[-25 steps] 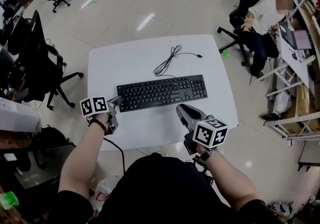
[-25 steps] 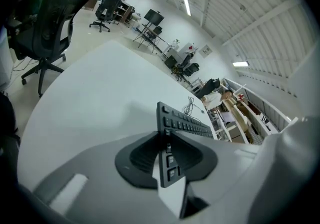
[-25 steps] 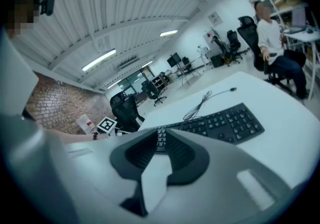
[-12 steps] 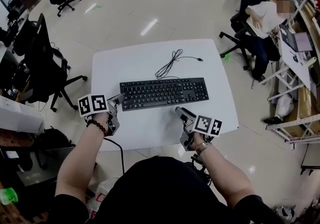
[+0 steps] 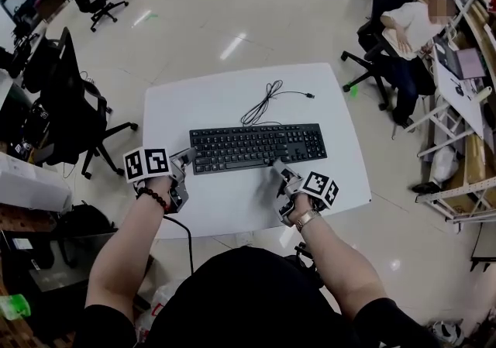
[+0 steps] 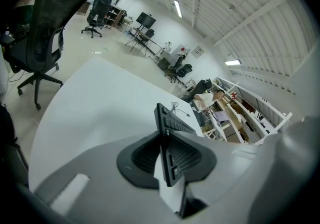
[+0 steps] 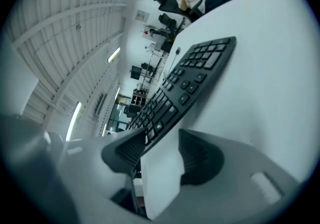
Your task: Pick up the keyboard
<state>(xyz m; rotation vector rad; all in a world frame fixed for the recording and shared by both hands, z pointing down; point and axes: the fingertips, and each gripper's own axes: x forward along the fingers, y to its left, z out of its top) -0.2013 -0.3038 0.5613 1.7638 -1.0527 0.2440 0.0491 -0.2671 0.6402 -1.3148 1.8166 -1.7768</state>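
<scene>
A black keyboard [image 5: 258, 148] lies across the middle of the white table [image 5: 232, 203], its cable [image 5: 267, 98] coiled behind it. My left gripper [image 5: 186, 157] is at the keyboard's left end. In the left gripper view that end [image 6: 169, 127] stands edge-on between the two pads, and the left gripper [image 6: 167, 152] grips it. My right gripper [image 5: 280, 174] sits low at the keyboard's front edge, right of its middle. Its jaws are opening. In the right gripper view only bare table lies inside the right gripper [image 7: 160, 154], with the keyboard [image 7: 195, 76] just beyond one pad.
A person [image 5: 411, 25] sits on an office chair at the back right, next to shelving [image 5: 465, 106]. Black office chairs [image 5: 70, 98] stand left of the table. The table's near edge is close under both hands.
My right gripper has sunk towards the table, rolled over and opened its jaws close to the keyboard's front edge. The left gripper has stayed at the keyboard's left end.
</scene>
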